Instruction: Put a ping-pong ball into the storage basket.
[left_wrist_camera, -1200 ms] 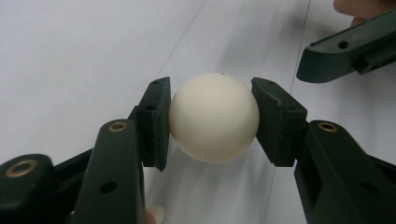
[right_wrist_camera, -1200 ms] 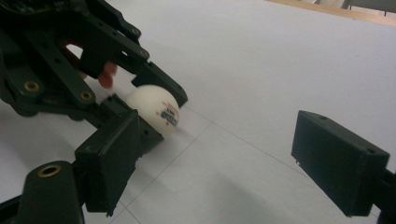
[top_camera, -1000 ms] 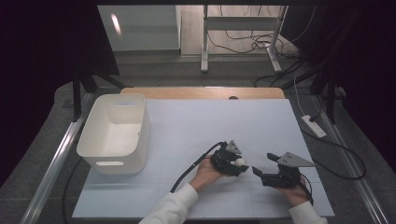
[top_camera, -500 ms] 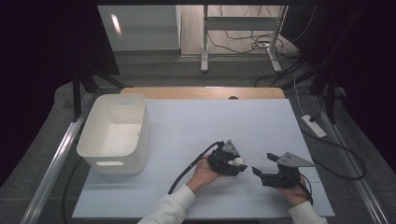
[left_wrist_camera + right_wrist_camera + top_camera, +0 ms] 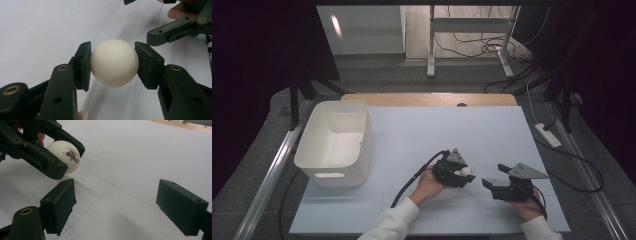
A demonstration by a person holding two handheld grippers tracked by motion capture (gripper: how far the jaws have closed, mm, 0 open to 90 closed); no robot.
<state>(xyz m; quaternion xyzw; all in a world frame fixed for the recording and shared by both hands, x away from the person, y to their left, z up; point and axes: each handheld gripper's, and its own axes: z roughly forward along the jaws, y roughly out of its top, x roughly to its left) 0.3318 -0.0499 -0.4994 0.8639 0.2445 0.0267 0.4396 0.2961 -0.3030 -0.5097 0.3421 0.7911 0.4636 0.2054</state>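
Nearest the person, at about five o'clock on the desk [image 5: 492, 130], the right claw [image 5: 494, 176] rests low with its jaws spread wide, nothing between them. Just beside it toward nine o'clock, the left claw [image 5: 465, 175] is clamped on a white ball [image 5: 114, 63], one pad on each side, just above the desk. Being round, the ball has no long axis; its printed mark [image 5: 70, 155] faces the right claw. Farther off at ten o'clock stands a white bin [image 5: 336, 141].

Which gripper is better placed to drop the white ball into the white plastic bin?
Left gripper: it already clamps the white ball and sits nearer the white plastic bin. Right gripper is open.
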